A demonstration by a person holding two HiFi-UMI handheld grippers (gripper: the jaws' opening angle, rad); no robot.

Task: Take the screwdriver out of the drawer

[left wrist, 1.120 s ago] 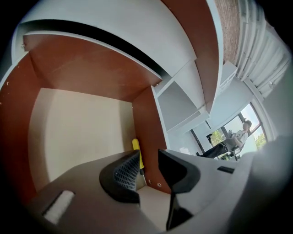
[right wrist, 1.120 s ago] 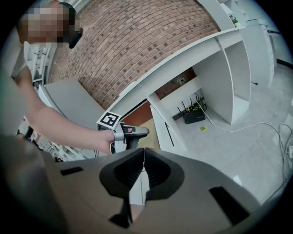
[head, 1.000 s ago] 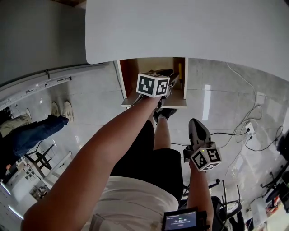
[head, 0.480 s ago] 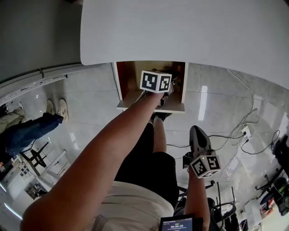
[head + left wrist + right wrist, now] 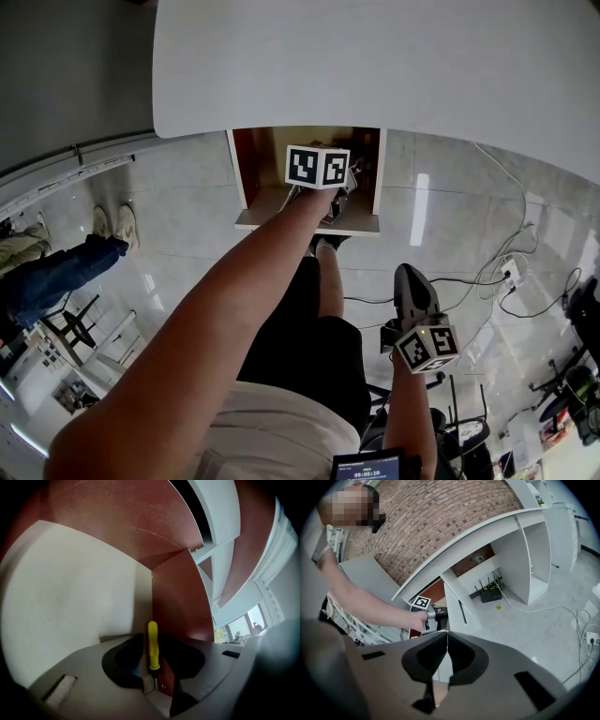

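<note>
Yellow screwdriver (image 5: 153, 641) is sitting pinched at its thin neck in your left gripper (image 5: 151, 670), lower centre, right gripper (image 5: 447, 645) hanging closed, empty; it's risking slipping out against the drawer (image 5: 180, 597) wall.

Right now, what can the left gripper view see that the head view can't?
Only the left gripper view shows the yellow screwdriver, pinched between the jaws of the left gripper. In the head view that gripper's marker cube covers it. Only the head view shows the right gripper, held away from the drawer, and the white tabletop above it. Both views show the open drawer with its brown inside walls.
</note>
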